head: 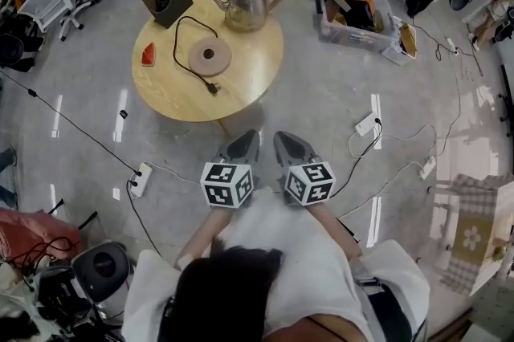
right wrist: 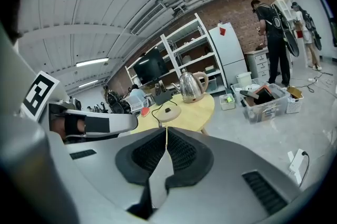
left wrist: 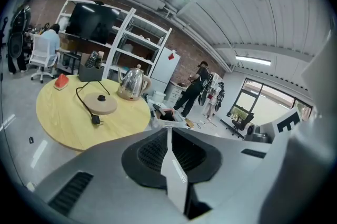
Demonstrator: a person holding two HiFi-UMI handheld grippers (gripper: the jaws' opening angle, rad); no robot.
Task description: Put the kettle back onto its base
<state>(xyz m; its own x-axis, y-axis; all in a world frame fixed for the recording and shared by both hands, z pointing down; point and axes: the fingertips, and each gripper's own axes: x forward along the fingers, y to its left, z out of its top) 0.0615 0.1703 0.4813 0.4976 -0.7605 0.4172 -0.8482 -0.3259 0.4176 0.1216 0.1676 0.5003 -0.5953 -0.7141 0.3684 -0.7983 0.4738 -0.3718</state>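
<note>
The round table [head: 241,83] carries the kettle [head: 245,5] at its one o'clock edge, off the base [head: 210,56] at the kettle's seven o'clock. The left gripper [head: 247,136] and right gripper [head: 282,138] are pressed together and empty. The looped cord [head: 183,51] could snag and drag the base.

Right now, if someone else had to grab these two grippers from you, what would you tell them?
Left gripper: shut, empty.
Right gripper: shut, empty.
Both are short of the round table.
Kettle stands on the table's far side, apart from its base; the base sits mid-table, cord lying loose.
Done: nothing.
Left: reach in, grasp the kettle, set it on the base.
</note>
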